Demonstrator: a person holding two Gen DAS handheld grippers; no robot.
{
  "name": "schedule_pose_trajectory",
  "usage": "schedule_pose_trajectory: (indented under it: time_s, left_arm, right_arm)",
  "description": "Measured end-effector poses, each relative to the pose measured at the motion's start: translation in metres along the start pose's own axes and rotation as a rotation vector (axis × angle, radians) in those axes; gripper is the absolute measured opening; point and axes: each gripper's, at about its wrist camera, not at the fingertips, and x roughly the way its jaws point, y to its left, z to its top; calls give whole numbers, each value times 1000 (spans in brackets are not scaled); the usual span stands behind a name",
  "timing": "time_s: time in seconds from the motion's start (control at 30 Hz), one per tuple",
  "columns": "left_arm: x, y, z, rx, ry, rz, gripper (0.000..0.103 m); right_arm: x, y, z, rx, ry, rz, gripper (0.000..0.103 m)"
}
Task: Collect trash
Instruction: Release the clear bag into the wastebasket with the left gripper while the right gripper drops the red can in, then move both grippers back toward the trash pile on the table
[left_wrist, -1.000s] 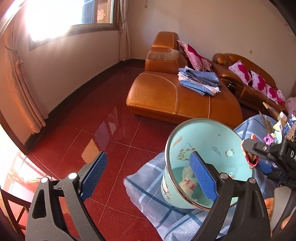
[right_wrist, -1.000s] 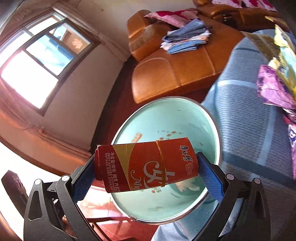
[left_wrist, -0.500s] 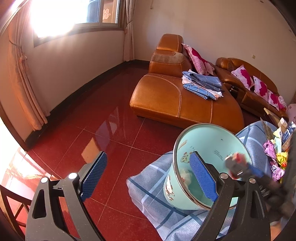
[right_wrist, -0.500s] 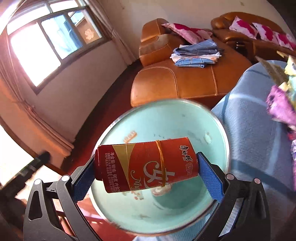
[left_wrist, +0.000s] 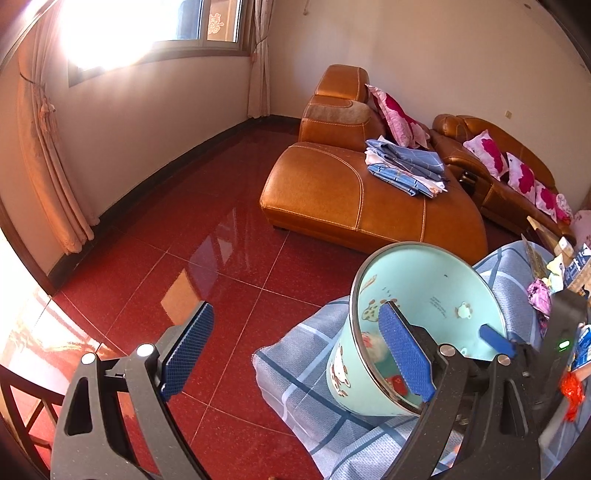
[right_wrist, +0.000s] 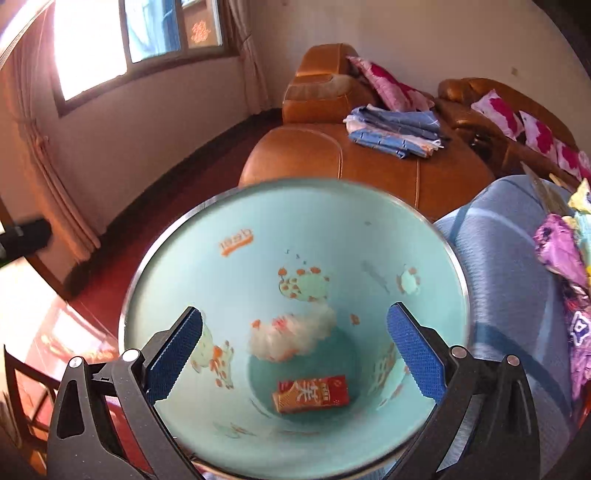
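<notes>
Two wrappers blurred in bin (right_wrist: 295, 221), right gripper (right_wrist: 294, 352) empty

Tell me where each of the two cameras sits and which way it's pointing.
Left wrist: on the left hand-held gripper, open, facing the red tiled floor and orange leather sofa; the right hand-held gripper shows.
Right wrist: on the open right hand-held gripper, looking down into the mint-green cartoon-print bin at a red drink carton.
Shared: bin, sofa, blue checked cloth.
</notes>
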Motion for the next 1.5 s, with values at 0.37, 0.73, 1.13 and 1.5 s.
schedule_pose_trajectory:
  time_s: [0.37,0.73,1.13,1.5]
  left_arm:
    - [-5,-18,-1,46,-4,-11,90]
    - [-19,-73,-11,159,-30,-81,90]
    - [-35,-134,-29,269,-16,-194,91]
    - [-61,-155,-36,317,-32,-249,91]
  right_arm:
    - [-78,-38,26,190,-112,6,99]
    - [-168,-108,-3,318,-212,-112,99]
    - [-222,-173,-59,444,-208,-244,99]
    - [-271,-205,-92,527,-241,-305,98]
